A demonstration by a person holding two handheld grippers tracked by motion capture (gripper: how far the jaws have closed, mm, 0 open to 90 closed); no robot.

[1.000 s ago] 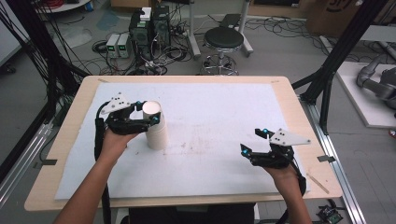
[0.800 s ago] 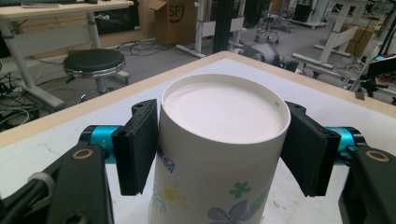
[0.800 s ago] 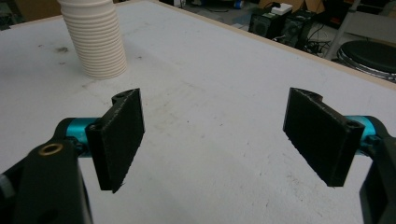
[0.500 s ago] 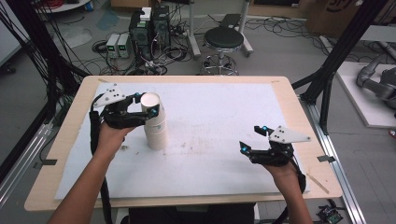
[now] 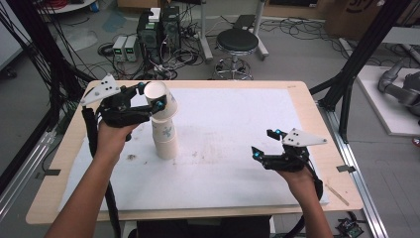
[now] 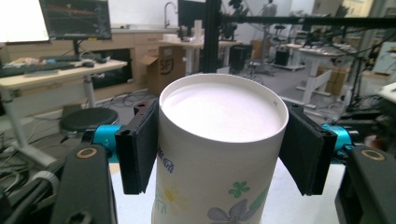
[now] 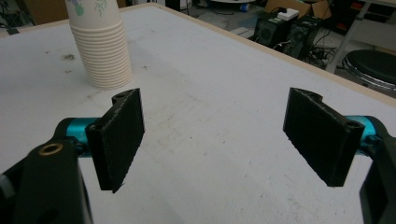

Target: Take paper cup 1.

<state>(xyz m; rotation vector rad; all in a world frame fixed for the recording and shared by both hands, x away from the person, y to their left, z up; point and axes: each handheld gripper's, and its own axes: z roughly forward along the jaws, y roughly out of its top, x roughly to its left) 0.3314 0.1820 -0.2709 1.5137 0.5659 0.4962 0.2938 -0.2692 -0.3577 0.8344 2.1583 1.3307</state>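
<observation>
The white-topped table (image 5: 233,124) is unchanged. The ribbed stack of paper cups (image 5: 166,141) stands left of centre; since the earlier frame its top cup (image 5: 161,101), smooth, flower-printed, has risen and tilted, probably clear of the stack. The left gripper (image 5: 148,99), jaws just closing, clamps that cup. The right gripper (image 5: 265,144) hovers near right, wide open, empty.

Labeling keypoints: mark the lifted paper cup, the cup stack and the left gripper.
lifted paper cup (image 6: 219,154), left gripper view, side wall below the rim
cup stack (image 5: 166,141), high view, middle of the stack's side
left gripper (image 5: 148,98), high view, midway between its fingertips
</observation>
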